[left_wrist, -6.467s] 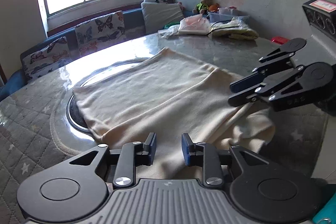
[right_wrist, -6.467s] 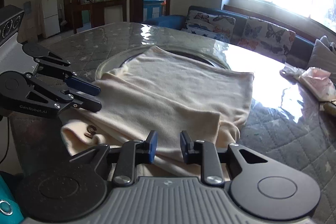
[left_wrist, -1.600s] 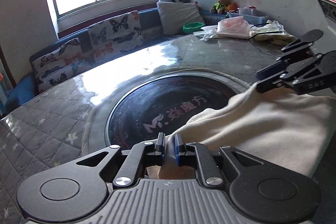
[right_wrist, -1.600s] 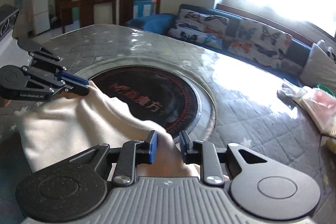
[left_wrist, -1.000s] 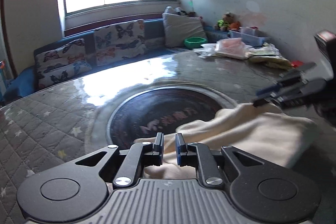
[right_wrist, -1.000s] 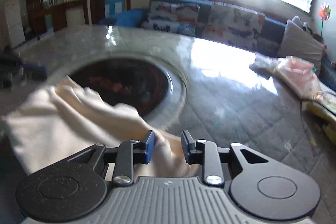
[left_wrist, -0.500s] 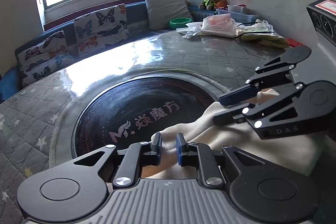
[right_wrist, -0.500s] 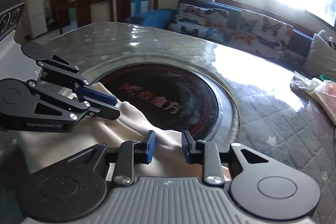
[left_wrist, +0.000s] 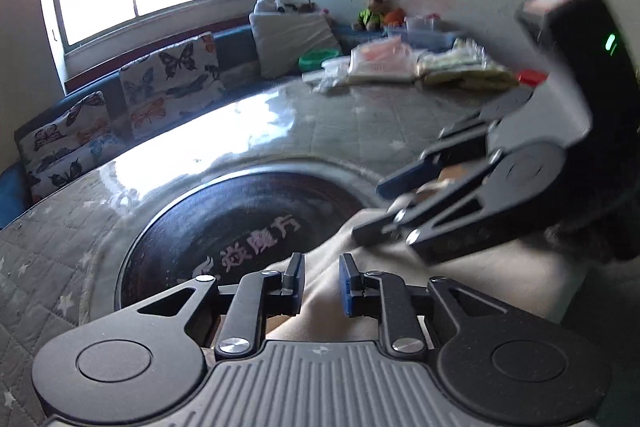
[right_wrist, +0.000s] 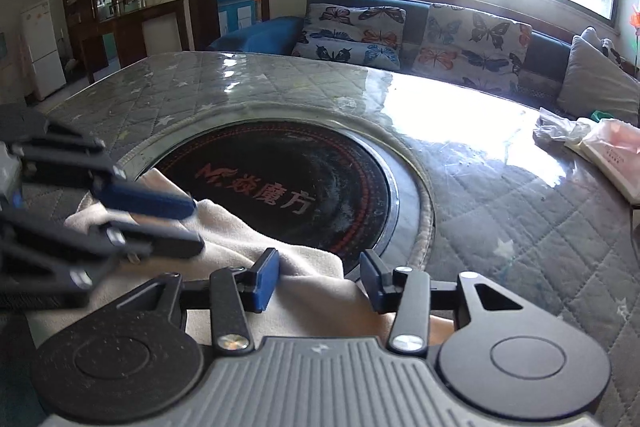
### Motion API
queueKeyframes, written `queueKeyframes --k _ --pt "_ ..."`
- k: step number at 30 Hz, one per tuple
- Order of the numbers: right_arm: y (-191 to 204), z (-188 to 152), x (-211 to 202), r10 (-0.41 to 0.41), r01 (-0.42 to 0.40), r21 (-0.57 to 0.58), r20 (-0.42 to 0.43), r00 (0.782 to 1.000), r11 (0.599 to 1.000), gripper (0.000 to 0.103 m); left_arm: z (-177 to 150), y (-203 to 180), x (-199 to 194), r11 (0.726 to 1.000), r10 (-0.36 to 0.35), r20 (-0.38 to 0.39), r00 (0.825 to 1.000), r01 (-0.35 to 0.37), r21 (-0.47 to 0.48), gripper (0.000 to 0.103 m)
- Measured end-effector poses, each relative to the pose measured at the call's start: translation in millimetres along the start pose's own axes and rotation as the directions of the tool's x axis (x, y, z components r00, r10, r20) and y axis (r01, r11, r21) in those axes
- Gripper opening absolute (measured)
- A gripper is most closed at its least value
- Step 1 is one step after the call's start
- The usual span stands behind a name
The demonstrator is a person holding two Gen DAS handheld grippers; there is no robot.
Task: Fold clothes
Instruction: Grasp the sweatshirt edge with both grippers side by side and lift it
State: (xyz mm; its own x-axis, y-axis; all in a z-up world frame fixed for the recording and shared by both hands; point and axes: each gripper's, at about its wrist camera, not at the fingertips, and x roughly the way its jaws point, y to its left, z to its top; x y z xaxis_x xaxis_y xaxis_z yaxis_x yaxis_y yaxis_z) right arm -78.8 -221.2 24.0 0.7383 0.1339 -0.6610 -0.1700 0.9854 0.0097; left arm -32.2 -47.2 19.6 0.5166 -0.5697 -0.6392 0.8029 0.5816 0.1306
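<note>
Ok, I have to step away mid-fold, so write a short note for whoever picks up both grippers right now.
Left gripper: fingers open over the cream garment, no grip.
Right gripper: open wide, no grip.
Garment: bunched at the near edge of the round table, just overlapping the black centre disc.
Done: first fold toward the near edge.
Left: smooth it, finish folding.

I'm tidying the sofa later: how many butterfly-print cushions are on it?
2, side by side along the sofa back below the window: butterfly cushion one towards the doorway end, butterfly cushion two nearer the plain grey pillow. Others may be hidden.
</note>
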Motion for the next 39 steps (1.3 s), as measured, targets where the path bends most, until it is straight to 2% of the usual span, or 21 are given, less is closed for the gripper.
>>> queueKeyframes --k 6,9,14,17,22,26,29,30,34,36,39 --pt "5.0 -3.0 -13.4 -0.003 0.004 -0.033 0.019 1.0 0.999 0.046 1.5 7.1 7.1 0.999 0.034 0.012 0.999 -0.033 -0.036 0.024" --pt "6.6 -8.7 -7.9 -0.024 0.024 -0.05 0.001 1.0 0.998 0.046 1.8 14.0 3.4 0.995 0.069 0.017 0.997 -0.067 -0.069 0.025" --pt "-0.1 -12.1 -5.6 -0.024 0.024 -0.005 0.001 1.0 1.0 0.048 -9.8 33.2 -27.3 0.988 0.105 0.045 0.993 -0.099 -0.122 0.025" --pt "3.6 -14.0 -6.0 -0.03 0.03 -0.021 0.005 1.0 0.999 0.049 -20.3 40.5 -39.6 0.988 0.091 0.028 0.995 -0.087 -0.126 0.025" --pt "5.7 -13.8 -5.0 -0.041 0.041 -0.032 0.011 0.999 0.999 0.05 -25.3 41.7 -29.1 0.991 0.085 -0.01 0.996 -0.086 -0.105 0.025" --pt "4.7 -13.3 -4.1 -0.049 0.049 -0.037 0.012 0.999 0.998 0.054 -20.5 35.6 -18.7 0.999 0.042 -0.014 0.999 -0.042 -0.034 0.025" --pt "4.5 -13.7 -4.1 -0.049 0.049 -0.034 0.013 0.999 0.998 0.054 -19.3 33.1 -11.3 1.0 0.024 -0.027 0.999 -0.024 0.003 0.015" --pt "4.3 -14.1 -4.2 -0.048 0.049 -0.033 0.014 0.999 0.998 0.055 -19.0 33.2 -10.6 1.0 0.022 -0.022 1.0 -0.021 0.006 0.008" --pt "2.4 -15.7 -3.4 -0.052 0.053 -0.024 0.017 0.998 0.998 0.06 -15.3 37.4 -20.4 0.996 0.079 0.044 0.996 -0.078 -0.033 0.007" --pt "2.0 -15.4 -2.9 -0.052 0.053 -0.022 0.019 0.998 0.998 0.06 -15.0 44.7 -17.2 0.993 0.095 0.041 0.995 -0.091 -0.076 0.008" --pt "3.0 -14.8 -2.2 -0.057 0.058 -0.031 0.02 0.998 0.998 0.061 -18.6 46.4 -10.1 0.993 0.096 0.019 0.995 -0.094 -0.078 0.011"
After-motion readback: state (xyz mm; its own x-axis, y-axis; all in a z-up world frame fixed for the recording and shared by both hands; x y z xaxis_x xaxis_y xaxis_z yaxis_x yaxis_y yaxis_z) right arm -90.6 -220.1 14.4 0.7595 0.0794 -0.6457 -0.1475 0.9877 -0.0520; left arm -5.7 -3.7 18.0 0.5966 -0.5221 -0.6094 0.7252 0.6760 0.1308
